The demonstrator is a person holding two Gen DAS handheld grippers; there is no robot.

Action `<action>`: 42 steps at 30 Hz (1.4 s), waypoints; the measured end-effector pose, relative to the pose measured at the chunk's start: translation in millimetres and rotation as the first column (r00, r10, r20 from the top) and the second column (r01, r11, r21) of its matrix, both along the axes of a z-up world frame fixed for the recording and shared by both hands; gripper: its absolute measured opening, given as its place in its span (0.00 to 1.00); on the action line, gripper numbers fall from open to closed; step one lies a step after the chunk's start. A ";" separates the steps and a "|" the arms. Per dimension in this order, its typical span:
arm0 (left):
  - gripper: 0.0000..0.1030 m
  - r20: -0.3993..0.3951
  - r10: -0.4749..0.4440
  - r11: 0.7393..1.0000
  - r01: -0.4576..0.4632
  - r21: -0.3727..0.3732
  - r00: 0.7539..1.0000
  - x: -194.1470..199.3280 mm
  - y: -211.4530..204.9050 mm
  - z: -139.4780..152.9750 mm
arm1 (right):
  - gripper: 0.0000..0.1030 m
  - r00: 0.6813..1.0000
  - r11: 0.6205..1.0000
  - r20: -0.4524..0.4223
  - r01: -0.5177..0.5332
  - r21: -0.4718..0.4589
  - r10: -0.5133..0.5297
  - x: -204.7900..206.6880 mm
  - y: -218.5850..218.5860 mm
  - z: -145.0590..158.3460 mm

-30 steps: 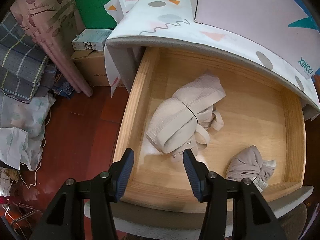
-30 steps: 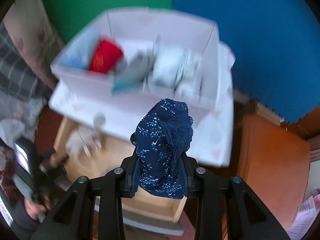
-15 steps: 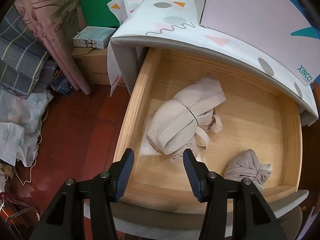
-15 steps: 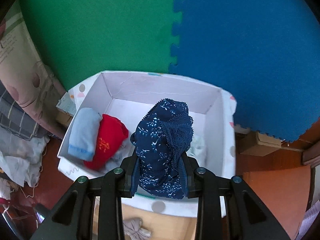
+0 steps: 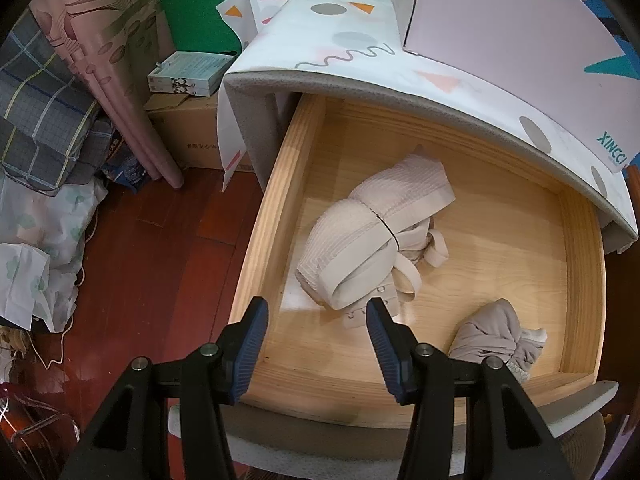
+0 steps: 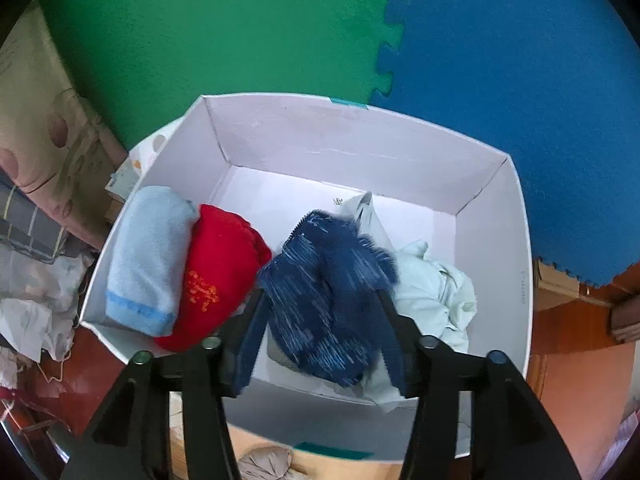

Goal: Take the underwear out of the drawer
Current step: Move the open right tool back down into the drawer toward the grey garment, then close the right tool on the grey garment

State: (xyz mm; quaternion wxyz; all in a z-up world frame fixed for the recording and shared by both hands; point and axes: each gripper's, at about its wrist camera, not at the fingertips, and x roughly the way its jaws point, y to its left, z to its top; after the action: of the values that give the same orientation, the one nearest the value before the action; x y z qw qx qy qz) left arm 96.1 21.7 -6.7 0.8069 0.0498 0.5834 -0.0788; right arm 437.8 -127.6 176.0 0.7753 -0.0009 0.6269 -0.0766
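Drawer: pulled open, pale wood, under a patterned top. Holds 2 items: a beige bra rolled near the middle, and a grey-beige bundle in the near right corner.

Left gripper: jaws wide apart, holding nothing, over the drawer's near edge, just short of the bra.

Right gripper: jaws spread wide, over the near side of a white box.

Navy underwear: motion-blurred, lying between the spread jaws inside the box; whether the pads touch it cannot be told.

Box contents: light-blue roll at far left, red garment beside it, pale cloth at right of the navy underwear.
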 end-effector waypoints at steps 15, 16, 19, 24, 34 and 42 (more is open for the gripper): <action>0.51 -0.010 0.013 1.000 -0.013 0.003 1.000 1.0 1.7 -0.9 | 0.52 0.987 0.988 -0.090 -0.130 0.078 0.137 -128.3 0.1 33.7; 0.51 -0.008 0.015 1.000 -0.015 0.006 1.000 0.8 1.4 -0.8 | 0.52 0.984 0.988 -0.107 -0.132 0.084 0.140 -136.4 -0.1 28.2; 0.51 -0.009 0.020 1.000 -0.019 0.011 1.000 0.6 1.7 -0.8 | 0.52 0.968 0.983 -0.196 -0.137 0.120 0.159 -166.2 3.8 -2.8; 0.51 0.001 0.042 0.999 -0.042 0.004 0.999 -1.4 6.9 1.3 | 0.52 0.924 0.968 -0.319 -0.151 0.199 0.210 -195.6 18.6 -60.7; 0.51 -0.006 0.066 0.997 -0.066 -0.035 0.998 0.9 15.6 2.2 | 0.59 0.851 0.950 -0.451 -0.155 0.272 0.268 -211.4 55.0 -151.2; 0.51 -0.012 0.063 0.997 -0.064 -0.040 0.998 2.1 16.2 1.8 | 0.71 0.815 0.954 -0.508 -0.172 0.248 0.279 -213.0 71.3 -192.0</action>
State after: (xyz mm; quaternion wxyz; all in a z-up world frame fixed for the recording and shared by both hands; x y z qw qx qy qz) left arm 98.2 37.9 -5.0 0.8066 0.0146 0.5873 -0.0651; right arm 224.8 -56.3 -16.0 0.5685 -0.0228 0.8185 0.0797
